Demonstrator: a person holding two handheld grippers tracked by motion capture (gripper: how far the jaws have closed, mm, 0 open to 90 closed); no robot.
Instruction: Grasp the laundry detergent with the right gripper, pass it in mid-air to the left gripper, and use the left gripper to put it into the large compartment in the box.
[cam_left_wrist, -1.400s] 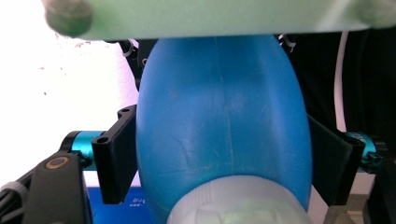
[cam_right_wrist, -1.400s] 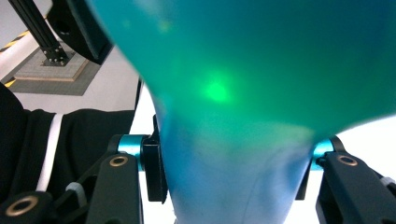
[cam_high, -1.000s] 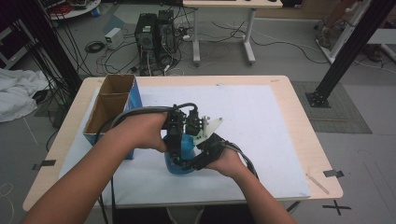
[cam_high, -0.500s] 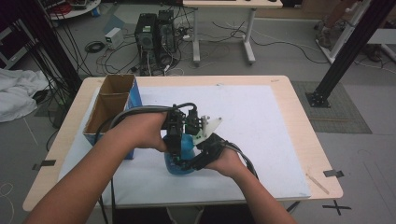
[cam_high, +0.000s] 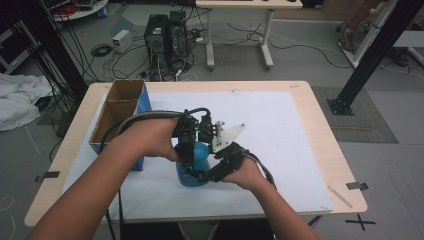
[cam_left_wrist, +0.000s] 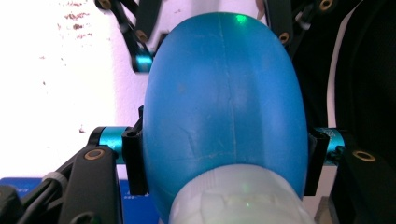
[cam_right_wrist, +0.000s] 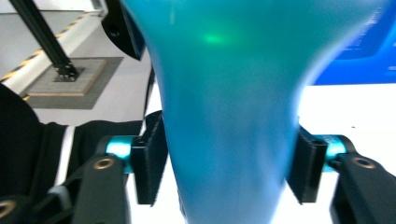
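Over the last second almost nothing is shifting: both hands are staying locked around the blue bulb (cam_high: 194, 170) near the front middle of the surface (cam_high: 300, 125), just right of the cardboard box (cam_high: 117, 112), which suggests a steady two-handed hold rather than a move. The left gripper (cam_left_wrist: 224, 154) is clamping the bulb's wide body, pads pressing both flanks. The right gripper (cam_right_wrist: 224, 170) is gripping its narrower part, jaws partly apart and touching each side.

From the high view both hands and tongs hide most of the blue bulb (cam_high: 192, 175), its shape unclear
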